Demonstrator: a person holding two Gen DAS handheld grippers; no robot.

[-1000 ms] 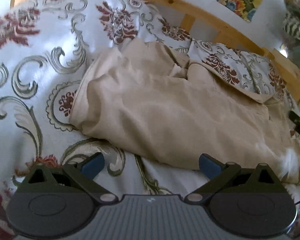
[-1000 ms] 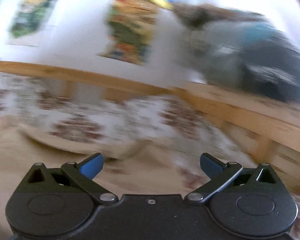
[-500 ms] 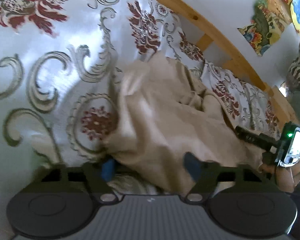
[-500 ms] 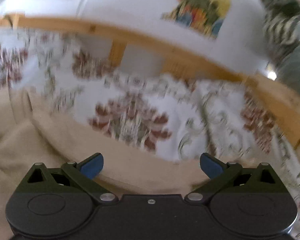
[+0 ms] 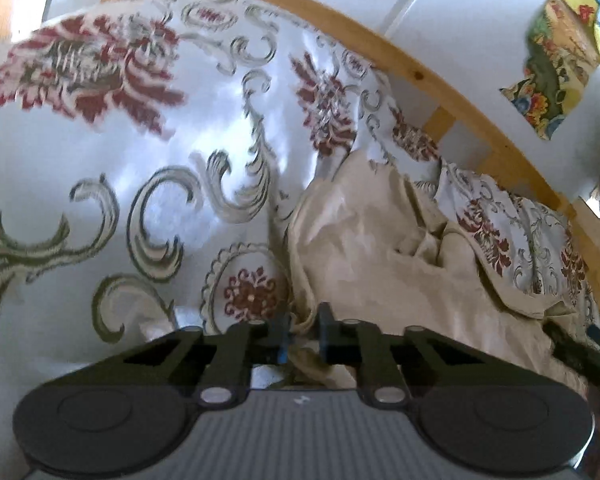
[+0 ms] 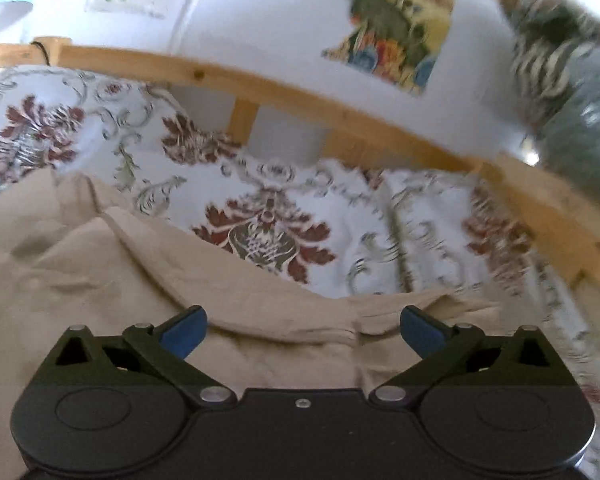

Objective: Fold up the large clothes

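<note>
where the beige garment (image 5: 400,264) lies crumpled on the patterned bedspread (image 5: 148,152), its near left corner is pinched between the pressed-together fingers of the left gripper (image 5: 302,330), and a fold of cloth is seen bunched in the narrow gap. in the right wrist view the same garment (image 6: 80,280) is spread below and to the left, with a seamed edge running across just ahead of the right gripper (image 6: 302,330), whose blue-padded fingers (image 6: 182,330) are held wide apart with nothing between them. a floral pillow (image 5: 512,248) is seen resting on the far side of the garment. the bedspread is bordered at the back by a wooden bed rail (image 6: 292,92), and colourful pictures (image 6: 396,20) are seen on the white wall behind.
</note>
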